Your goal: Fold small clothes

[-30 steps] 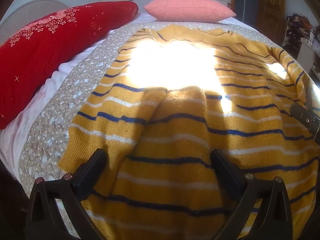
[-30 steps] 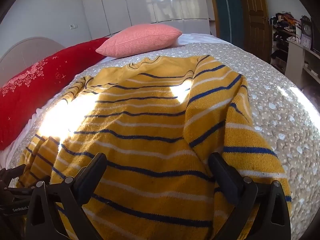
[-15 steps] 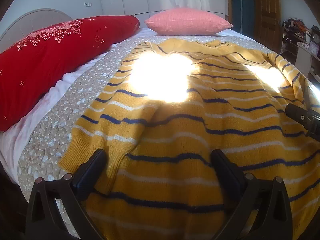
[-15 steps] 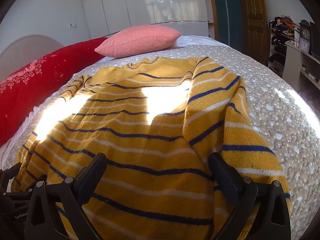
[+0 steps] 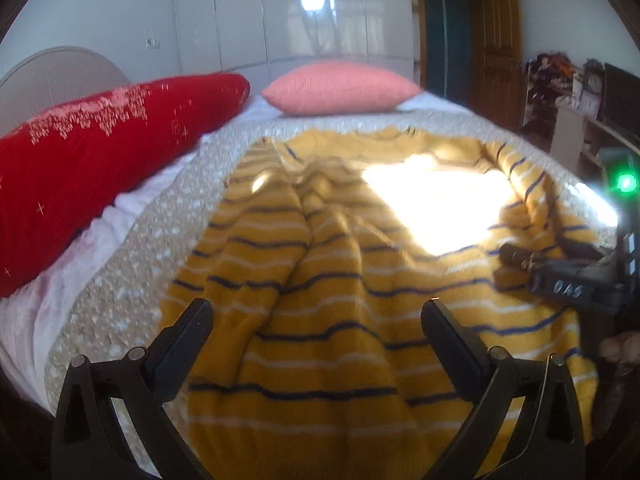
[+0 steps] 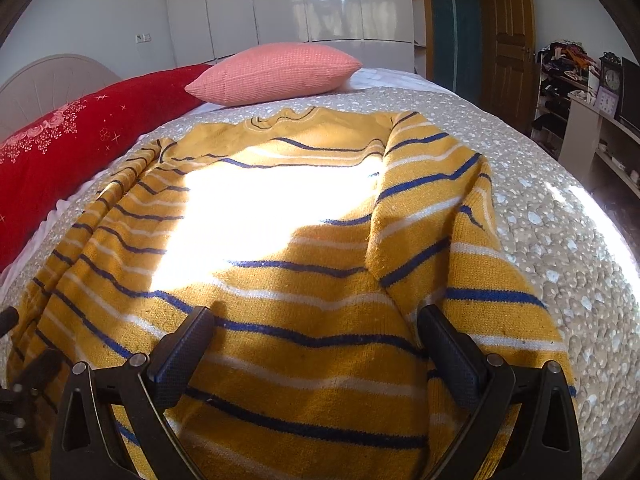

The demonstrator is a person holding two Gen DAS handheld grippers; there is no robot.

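The yellow striped sweater (image 6: 304,288) lies spread on the quilted bedspread (image 6: 560,248) of the bed, neckline toward the pink pillow (image 6: 276,72), sleeves folded in along each side. Left tongs (image 5: 318,344) and right tongs (image 6: 316,344) both stand apart over the hem end, holding nothing. The knit looks soft, floppy and fairly thick, likely to sag and stretch; pinching the doubled hem corners or side edges seems safest
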